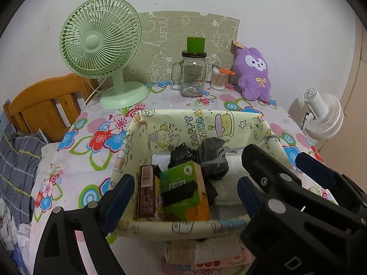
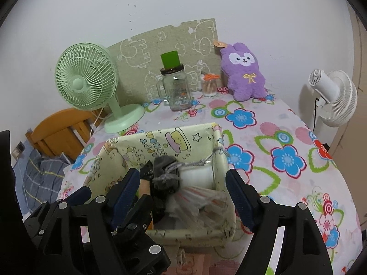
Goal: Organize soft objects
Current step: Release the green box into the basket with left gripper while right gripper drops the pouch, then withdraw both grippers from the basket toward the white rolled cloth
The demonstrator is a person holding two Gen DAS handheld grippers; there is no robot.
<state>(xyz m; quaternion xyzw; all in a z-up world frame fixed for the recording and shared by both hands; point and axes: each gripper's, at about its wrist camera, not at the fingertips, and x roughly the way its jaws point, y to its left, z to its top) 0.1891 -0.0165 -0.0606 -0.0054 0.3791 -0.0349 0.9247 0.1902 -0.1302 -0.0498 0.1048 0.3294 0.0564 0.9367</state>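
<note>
While both claws gape empty | fabric bin (image 1: pixel 137 135) contents half-hidden | grey sock (image 2: pixel 165 171) partly buried

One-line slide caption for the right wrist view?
Right gripper open above a fabric storage bin holding a grey sock and plastic bag, purple plush toy waiting behind.

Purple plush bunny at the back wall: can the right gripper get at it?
Probably yes. The right gripper is open and empty over the fabric bin; the purple plush bunny sits unblocked beyond bare floral tablecloth.
</note>
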